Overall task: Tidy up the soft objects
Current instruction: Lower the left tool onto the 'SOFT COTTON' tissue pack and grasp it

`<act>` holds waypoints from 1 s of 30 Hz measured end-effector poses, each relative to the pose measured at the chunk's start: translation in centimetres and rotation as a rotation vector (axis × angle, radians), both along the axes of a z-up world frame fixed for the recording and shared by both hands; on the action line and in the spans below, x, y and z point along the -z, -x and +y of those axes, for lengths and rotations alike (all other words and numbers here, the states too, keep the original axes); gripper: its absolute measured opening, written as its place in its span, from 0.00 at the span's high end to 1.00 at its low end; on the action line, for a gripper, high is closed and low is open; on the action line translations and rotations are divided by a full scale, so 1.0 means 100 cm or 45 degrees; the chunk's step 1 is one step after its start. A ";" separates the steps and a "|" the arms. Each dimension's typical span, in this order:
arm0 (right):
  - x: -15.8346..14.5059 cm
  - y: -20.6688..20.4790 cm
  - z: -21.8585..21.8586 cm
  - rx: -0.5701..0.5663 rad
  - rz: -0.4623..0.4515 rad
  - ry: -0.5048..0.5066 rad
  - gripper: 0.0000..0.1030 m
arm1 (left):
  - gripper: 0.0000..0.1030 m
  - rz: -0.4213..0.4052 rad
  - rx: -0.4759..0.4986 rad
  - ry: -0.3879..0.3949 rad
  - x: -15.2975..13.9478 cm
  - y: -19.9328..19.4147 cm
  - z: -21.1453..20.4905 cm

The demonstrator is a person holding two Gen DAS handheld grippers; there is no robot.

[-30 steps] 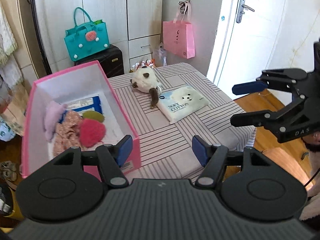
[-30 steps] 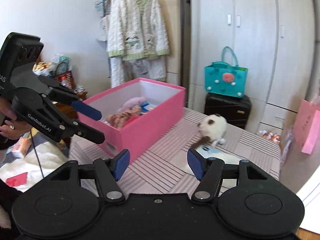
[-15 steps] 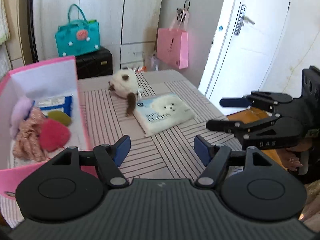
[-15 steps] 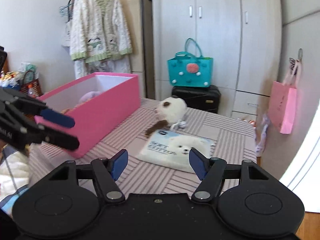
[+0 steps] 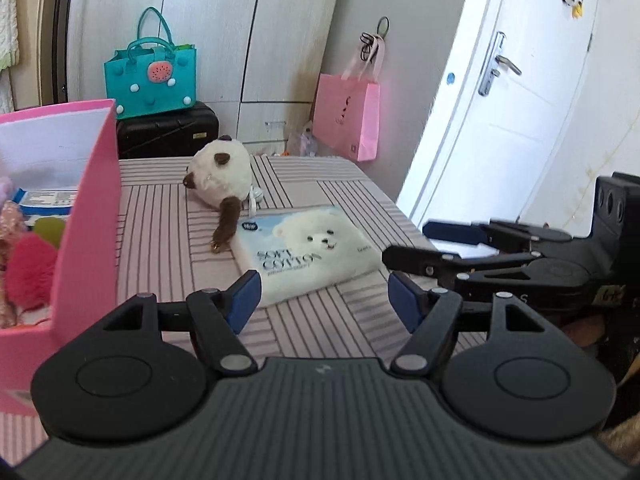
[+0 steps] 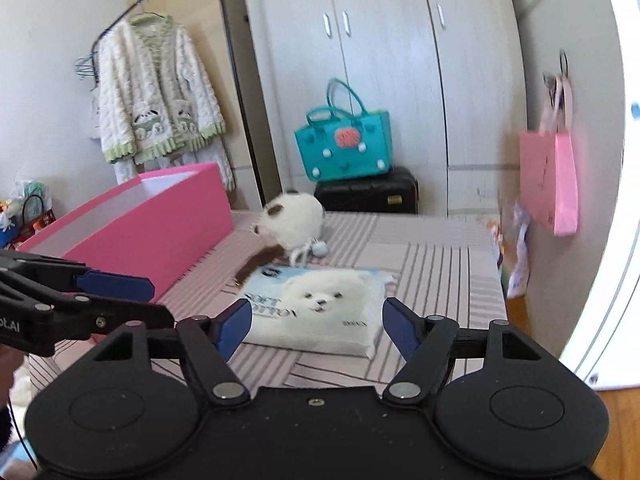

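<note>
While both grippers' fingers gape empty, right widening, tissue pack (image 6: 320,312) flat, puppy-printed.

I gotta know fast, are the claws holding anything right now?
Left claw: open, holding nothing.
Right claw: opening, nothing between its fingers.

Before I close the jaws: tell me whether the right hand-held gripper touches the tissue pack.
Apart. The right wrist view shows the right hand-held gripper opening, with the tissue pack beyond its pads.
</note>
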State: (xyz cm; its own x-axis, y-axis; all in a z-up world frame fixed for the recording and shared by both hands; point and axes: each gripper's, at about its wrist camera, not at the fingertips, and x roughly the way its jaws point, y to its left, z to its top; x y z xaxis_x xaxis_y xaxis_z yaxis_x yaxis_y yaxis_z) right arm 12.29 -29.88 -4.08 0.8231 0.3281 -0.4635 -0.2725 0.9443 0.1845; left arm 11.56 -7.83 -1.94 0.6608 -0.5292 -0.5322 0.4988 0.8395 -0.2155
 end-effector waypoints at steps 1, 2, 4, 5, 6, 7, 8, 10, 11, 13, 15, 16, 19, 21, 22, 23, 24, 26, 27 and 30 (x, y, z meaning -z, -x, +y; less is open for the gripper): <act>0.002 -0.004 -0.003 0.012 0.024 -0.010 0.26 | 0.33 -0.009 -0.011 0.009 0.002 -0.003 -0.002; 0.004 -0.008 -0.005 0.019 0.047 -0.012 0.26 | 0.33 -0.020 -0.031 0.017 0.004 -0.006 -0.005; 0.008 -0.015 -0.006 0.030 0.099 -0.015 0.26 | 0.33 -0.043 -0.065 0.018 0.009 -0.013 -0.009; 0.008 -0.016 -0.006 0.044 0.100 -0.027 0.25 | 0.33 -0.052 -0.083 0.008 0.011 -0.017 -0.012; 0.008 -0.016 -0.006 0.057 0.094 -0.038 0.25 | 0.33 -0.060 -0.101 -0.004 0.013 -0.020 -0.015; 0.008 -0.018 -0.007 0.061 0.092 -0.041 0.24 | 0.31 -0.064 -0.116 -0.013 0.016 -0.024 -0.017; 0.008 -0.019 -0.008 0.062 0.087 -0.041 0.24 | 0.30 -0.058 -0.130 -0.015 0.018 -0.029 -0.019; 0.008 -0.022 -0.008 0.073 0.077 -0.029 0.24 | 0.30 -0.044 -0.170 -0.009 0.023 -0.037 -0.021; 0.009 -0.025 -0.009 0.079 0.078 -0.020 0.24 | 0.30 -0.040 -0.184 -0.004 0.025 -0.040 -0.022; 0.010 -0.032 -0.009 0.088 0.085 -0.011 0.24 | 0.30 -0.030 -0.215 -0.001 0.031 -0.046 -0.023; 0.012 -0.038 -0.007 0.082 0.094 0.002 0.24 | 0.31 -0.026 -0.240 -0.003 0.035 -0.050 -0.025; 0.014 -0.041 -0.006 0.072 0.102 0.011 0.24 | 0.32 -0.022 -0.250 0.000 0.038 -0.052 -0.026; 0.019 -0.050 -0.005 0.058 0.135 0.005 0.25 | 0.32 -0.010 -0.286 0.000 0.043 -0.059 -0.026; 0.022 -0.057 -0.005 0.069 0.174 -0.003 0.25 | 0.33 -0.016 -0.301 -0.003 0.046 -0.063 -0.026; 0.023 -0.059 -0.005 0.069 0.180 -0.006 0.25 | 0.34 -0.020 -0.303 -0.003 0.048 -0.065 -0.026; 0.024 -0.061 -0.005 0.069 0.183 -0.005 0.25 | 0.34 -0.021 -0.301 -0.003 0.049 -0.066 -0.027; 0.026 -0.062 -0.006 0.068 0.187 -0.007 0.25 | 0.34 -0.017 -0.299 -0.003 0.050 -0.067 -0.027; 0.028 -0.065 -0.008 0.069 0.189 -0.015 0.29 | 0.38 0.010 -0.294 -0.005 0.053 -0.070 -0.028; 0.030 -0.067 -0.009 0.069 0.196 -0.013 0.31 | 0.45 0.024 -0.286 -0.002 0.054 -0.072 -0.028; 0.034 -0.070 -0.012 0.053 0.221 -0.033 0.45 | 0.61 0.028 -0.274 -0.009 0.057 -0.069 -0.031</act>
State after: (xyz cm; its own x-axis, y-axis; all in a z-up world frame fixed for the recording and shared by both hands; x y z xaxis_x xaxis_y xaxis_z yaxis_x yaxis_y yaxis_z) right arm 19.28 -31.05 -7.46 0.7445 0.3093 -0.5916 -0.1954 0.9483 0.2499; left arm 18.51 -10.94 -7.67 0.7463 -0.3733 -0.5511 0.3032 0.9277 -0.2179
